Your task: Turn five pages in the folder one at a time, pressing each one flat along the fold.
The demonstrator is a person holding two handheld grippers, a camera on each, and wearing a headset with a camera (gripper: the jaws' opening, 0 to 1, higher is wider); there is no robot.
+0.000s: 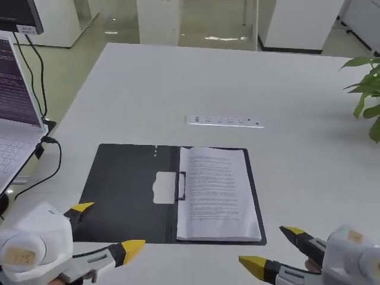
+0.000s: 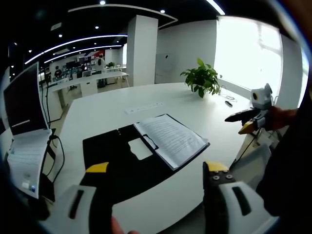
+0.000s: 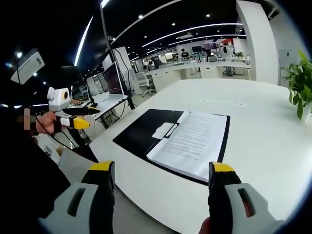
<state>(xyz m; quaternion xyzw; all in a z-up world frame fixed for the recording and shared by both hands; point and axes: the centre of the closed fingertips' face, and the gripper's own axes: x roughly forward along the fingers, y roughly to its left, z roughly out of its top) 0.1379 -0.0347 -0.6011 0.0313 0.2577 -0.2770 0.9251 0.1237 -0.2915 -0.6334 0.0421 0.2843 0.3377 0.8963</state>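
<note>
**Open folder [image 1: 130, 190] awaiting a page turn**

It lies open on the surface [image 1: 237, 83], pages [image 1: 217, 193] stacked on its right half. My left hand-held gripper [image 1: 108, 227] and right hand-held gripper [image 1: 270, 246] hover near me, released and empty. I'd pinch only the top sheet's right edge, then press along the fold.

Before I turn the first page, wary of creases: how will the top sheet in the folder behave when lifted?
The top sheet looks thin, so probably floppy, light. Lying flat on the stack, it may drag others along. The clip likely anchors its inner edge.
</note>
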